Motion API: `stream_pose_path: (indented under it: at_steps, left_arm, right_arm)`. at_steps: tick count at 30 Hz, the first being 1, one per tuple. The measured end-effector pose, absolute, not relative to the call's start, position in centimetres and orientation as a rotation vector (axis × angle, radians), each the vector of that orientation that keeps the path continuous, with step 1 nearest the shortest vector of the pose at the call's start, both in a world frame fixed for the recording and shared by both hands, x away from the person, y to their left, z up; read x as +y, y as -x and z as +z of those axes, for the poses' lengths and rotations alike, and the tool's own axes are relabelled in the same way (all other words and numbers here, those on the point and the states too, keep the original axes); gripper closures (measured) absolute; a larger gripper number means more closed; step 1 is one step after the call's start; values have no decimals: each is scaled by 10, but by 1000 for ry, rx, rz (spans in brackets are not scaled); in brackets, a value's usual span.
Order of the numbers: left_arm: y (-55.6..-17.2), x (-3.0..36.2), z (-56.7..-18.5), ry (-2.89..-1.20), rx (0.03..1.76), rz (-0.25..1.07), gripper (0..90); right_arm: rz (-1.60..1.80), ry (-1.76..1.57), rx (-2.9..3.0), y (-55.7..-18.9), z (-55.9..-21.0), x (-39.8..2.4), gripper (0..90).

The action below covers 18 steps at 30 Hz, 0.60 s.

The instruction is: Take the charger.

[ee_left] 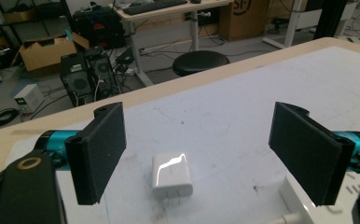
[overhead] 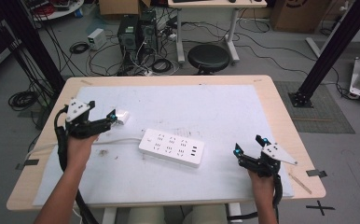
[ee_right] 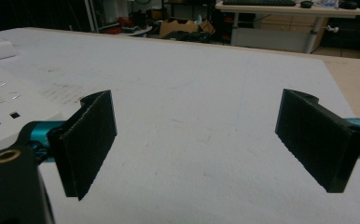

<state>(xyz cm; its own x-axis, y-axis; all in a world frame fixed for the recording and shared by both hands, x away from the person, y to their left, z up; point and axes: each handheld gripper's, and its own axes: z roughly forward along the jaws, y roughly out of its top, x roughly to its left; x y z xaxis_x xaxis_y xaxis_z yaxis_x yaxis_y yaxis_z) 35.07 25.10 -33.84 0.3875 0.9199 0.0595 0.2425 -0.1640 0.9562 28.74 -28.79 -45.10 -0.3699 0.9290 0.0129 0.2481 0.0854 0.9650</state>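
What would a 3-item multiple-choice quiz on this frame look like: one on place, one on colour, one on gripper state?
1. Where does the small white charger block lie?
A. On the white rectangular power strip
B. On the table between the open fingers of the left gripper
C. Beside the right gripper

2. What colour is the power strip?
A. White
B. Black
C. Blue

3. How is the right gripper?
A. Shut on the charger
B. Shut on nothing
C. Open, holding nothing

Answers:
1 B: the left gripper view shows the block on the white mat between the left gripper fingers, untouched.
2 A: the high view shows a white body with dark sockets.
3 C: the right gripper view shows its fingers wide apart over bare mat.
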Motion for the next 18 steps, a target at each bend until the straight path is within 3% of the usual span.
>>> stream_pose_path:
  at_steps: [8, 18]
  left_arm:
    - [-377, 235, -316, -1718, 1058, 818, 188]
    - [-402, 233, -326, -1751, 1154, 782, 188]
  right_arm:
    - [1324, -1171, 1707, -287, -451, -288, 127]
    - [1320, -1174, 1707, -287, -451, -288, 127]
